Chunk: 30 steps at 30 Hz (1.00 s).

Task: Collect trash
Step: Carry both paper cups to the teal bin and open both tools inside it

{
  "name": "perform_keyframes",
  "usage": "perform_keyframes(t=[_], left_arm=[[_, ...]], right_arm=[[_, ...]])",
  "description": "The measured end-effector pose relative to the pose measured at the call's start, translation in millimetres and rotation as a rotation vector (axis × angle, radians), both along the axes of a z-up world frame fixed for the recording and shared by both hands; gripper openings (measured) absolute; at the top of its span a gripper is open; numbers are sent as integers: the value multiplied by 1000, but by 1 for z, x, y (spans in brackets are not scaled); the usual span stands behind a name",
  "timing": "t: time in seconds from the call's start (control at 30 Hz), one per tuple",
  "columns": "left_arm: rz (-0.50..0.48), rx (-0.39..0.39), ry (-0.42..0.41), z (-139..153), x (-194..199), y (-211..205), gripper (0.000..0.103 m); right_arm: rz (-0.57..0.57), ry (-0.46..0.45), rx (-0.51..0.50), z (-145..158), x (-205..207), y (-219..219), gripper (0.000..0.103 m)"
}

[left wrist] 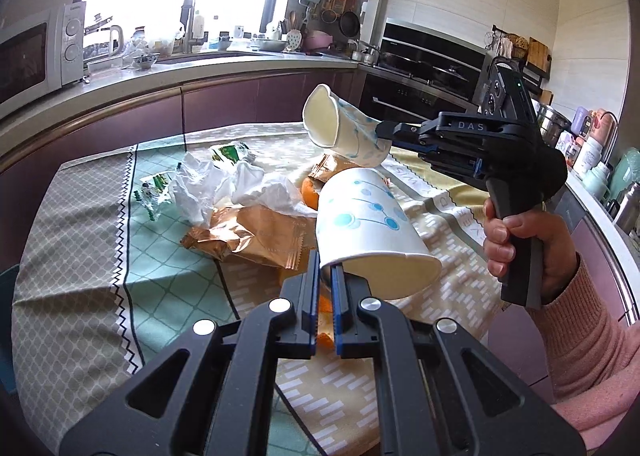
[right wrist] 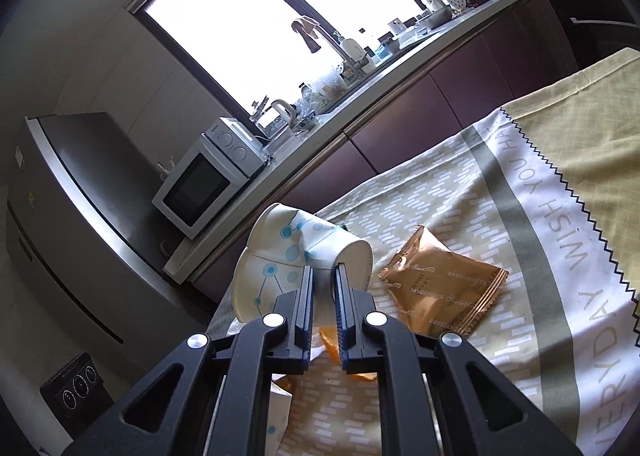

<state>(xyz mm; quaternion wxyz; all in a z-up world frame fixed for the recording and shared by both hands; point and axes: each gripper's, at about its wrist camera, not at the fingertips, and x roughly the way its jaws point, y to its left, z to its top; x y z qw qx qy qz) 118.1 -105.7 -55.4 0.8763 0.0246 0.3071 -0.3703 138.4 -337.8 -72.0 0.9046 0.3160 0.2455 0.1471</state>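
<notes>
**Two paper cups held over a littered table**

Far left of the left wrist view: microwave (left wrist: 34, 52) on the counter. Below it, tablecloth (left wrist: 80, 216) over the table. On the cloth, left to centre: green-printed wrappers (left wrist: 154, 192), crumpled white plastic (left wrist: 224, 188), a copper foil packet (left wrist: 256, 234).

Centre: left gripper (left wrist: 325, 280), fingers nearly closed, pinching the rim of a paper cup (left wrist: 368, 224) with blue dot print. Cup tilted, mouth toward the camera, clear of the table. Something orange lies under it, partly hidden.

Upper right of centre: right gripper (left wrist: 380, 132), fingers clamped on a second, crushed cup (left wrist: 340, 128), held in the air above the first. Person's right hand (left wrist: 520, 240) grips the handle.

Right wrist view: crushed cup (right wrist: 296, 268) squeezed between narrow-set fingers (right wrist: 304, 296); another copper packet (right wrist: 440, 284) on the cloth to its right.
</notes>
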Motion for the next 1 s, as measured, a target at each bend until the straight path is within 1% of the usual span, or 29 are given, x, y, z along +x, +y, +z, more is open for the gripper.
perform_keyframes(t=[0.17, 0.27, 0.47, 0.67, 0.77, 1.0], left_arm=[[59, -35, -37, 21, -7, 37, 6], [113, -49, -70, 34, -11, 67, 6], [260, -49, -111, 50, -17, 138, 6], [420, -62, -103, 52, -20, 214, 5], [498, -55, -105, 51, -21, 249, 5], [639, -35, -92, 40, -7, 314, 5]], right_arm=[[79, -38, -15, 21, 1, 32, 9], [134, -53, -25, 29, 5, 57, 9], [253, -52, -41, 36, 28, 118, 9], [366, -37, -51, 35, 60, 182, 9], [414, -20, -62, 31, 78, 214, 9], [511, 21, -106, 20, 108, 285, 9]])
